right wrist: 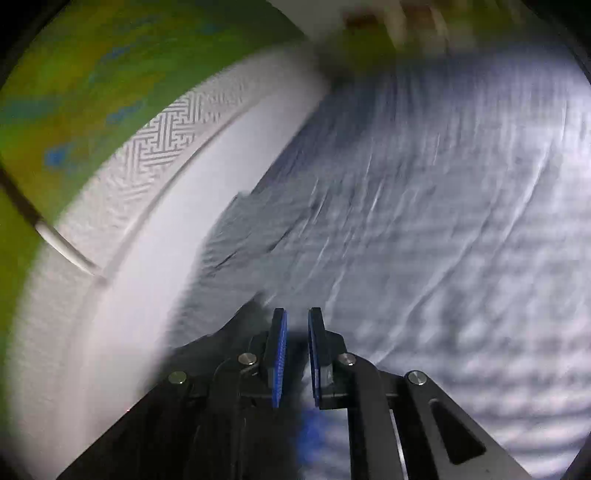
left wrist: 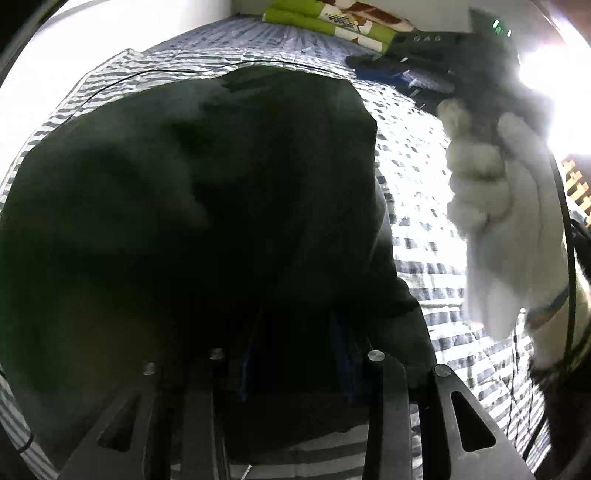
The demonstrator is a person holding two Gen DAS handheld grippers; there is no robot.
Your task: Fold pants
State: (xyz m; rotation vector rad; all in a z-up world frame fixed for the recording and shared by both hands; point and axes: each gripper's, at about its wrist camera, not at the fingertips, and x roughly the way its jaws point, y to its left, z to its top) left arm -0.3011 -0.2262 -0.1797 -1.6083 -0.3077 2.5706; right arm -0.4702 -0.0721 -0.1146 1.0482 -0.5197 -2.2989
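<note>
In the left wrist view the dark pants (left wrist: 192, 206) fill most of the frame, lying bunched on the blue-and-white striped bed sheet (left wrist: 417, 184). My left gripper (left wrist: 295, 354) is buried in them. Its blue pads (left wrist: 245, 354) show only dimly, partly closed with dark cloth packed between them. At the right of that view a white-gloved hand (left wrist: 502, 206) holds the right gripper's dark body above the sheet. In the right wrist view my right gripper (right wrist: 296, 310) hangs over bare, blurred sheet (right wrist: 424, 221). A narrow gap separates its pads and nothing is between them. No pants show in that view.
A folded green and white blanket (left wrist: 332, 22) lies at the far end of the bed. A thin black cable (left wrist: 147, 72) runs across the sheet behind the pants. A white patterned surface (right wrist: 155, 147), a green-yellow one (right wrist: 74, 74) and a white cable (right wrist: 66, 251) border the bed's left side.
</note>
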